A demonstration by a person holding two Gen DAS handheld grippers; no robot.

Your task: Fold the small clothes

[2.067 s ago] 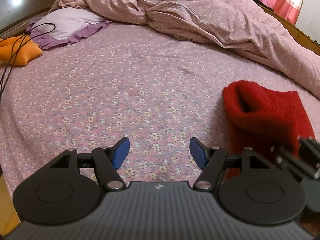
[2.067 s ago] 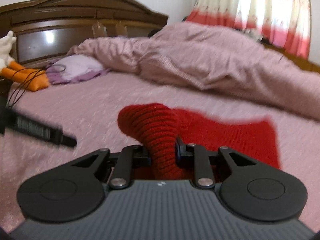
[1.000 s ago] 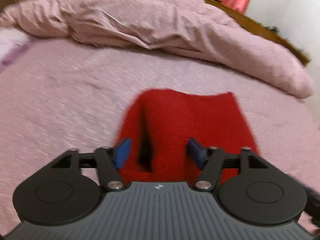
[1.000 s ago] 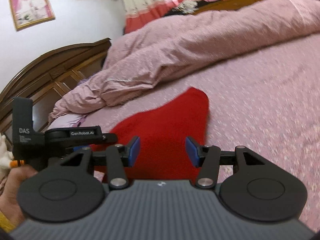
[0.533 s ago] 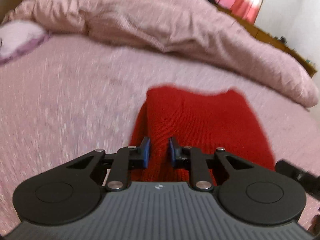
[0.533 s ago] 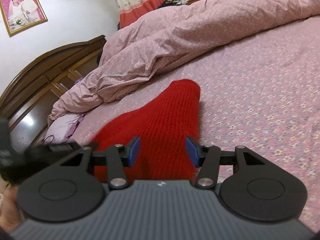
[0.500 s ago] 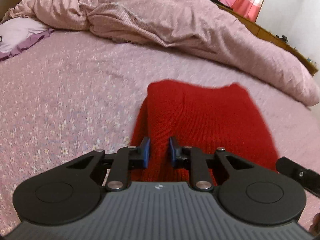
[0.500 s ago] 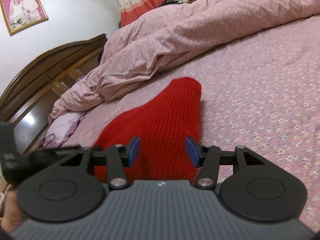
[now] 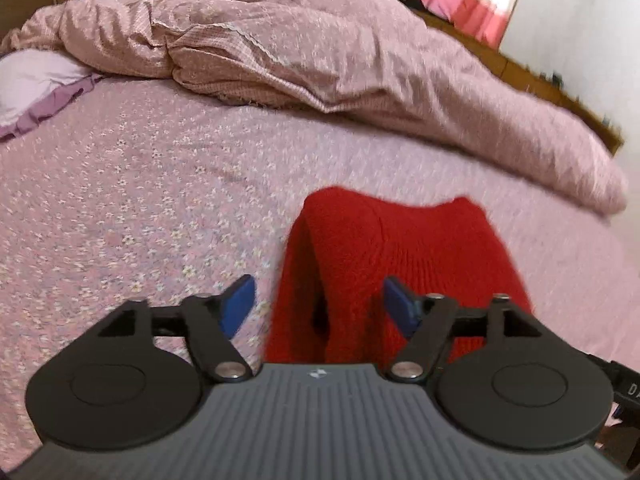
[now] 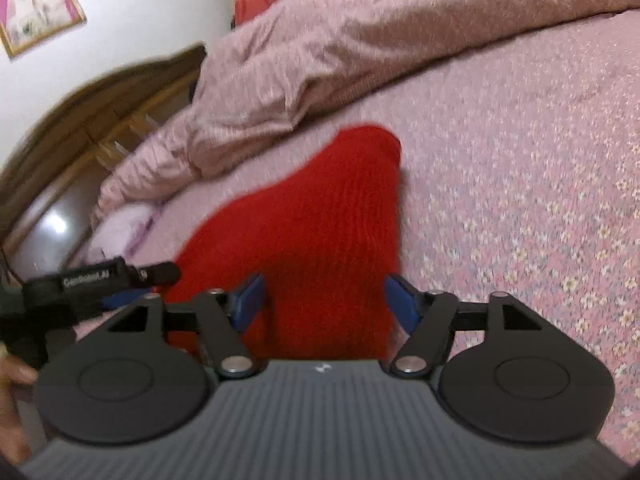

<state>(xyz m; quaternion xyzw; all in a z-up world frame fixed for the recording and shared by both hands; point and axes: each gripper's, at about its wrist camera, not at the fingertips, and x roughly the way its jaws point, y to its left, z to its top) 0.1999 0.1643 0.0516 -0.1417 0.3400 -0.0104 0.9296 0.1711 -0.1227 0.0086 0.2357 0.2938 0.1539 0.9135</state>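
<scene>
A red knitted garment (image 9: 412, 248) lies folded on the pink floral bedsheet (image 9: 140, 200). Its near left edge stands up in a fold with a dark opening. My left gripper (image 9: 320, 306) is open, its blue pads either side of that fold, not clamping it. In the right wrist view the same red garment (image 10: 320, 216) stretches away from my right gripper (image 10: 324, 300), which is open with the cloth between its pads. The left gripper's body (image 10: 88, 284) shows at the left of that view.
A rumpled pink quilt (image 9: 320, 52) is heaped across the far side of the bed. A lilac pillow (image 9: 32, 80) lies far left. A wooden headboard (image 10: 80, 120) and a framed picture (image 10: 36, 4) are behind. A wooden bed frame (image 9: 560, 92) runs along the right.
My left gripper was shut on the garment's near fold half a second ago and has opened, letting it go. My right gripper stays open, and its view has shifted slightly.
</scene>
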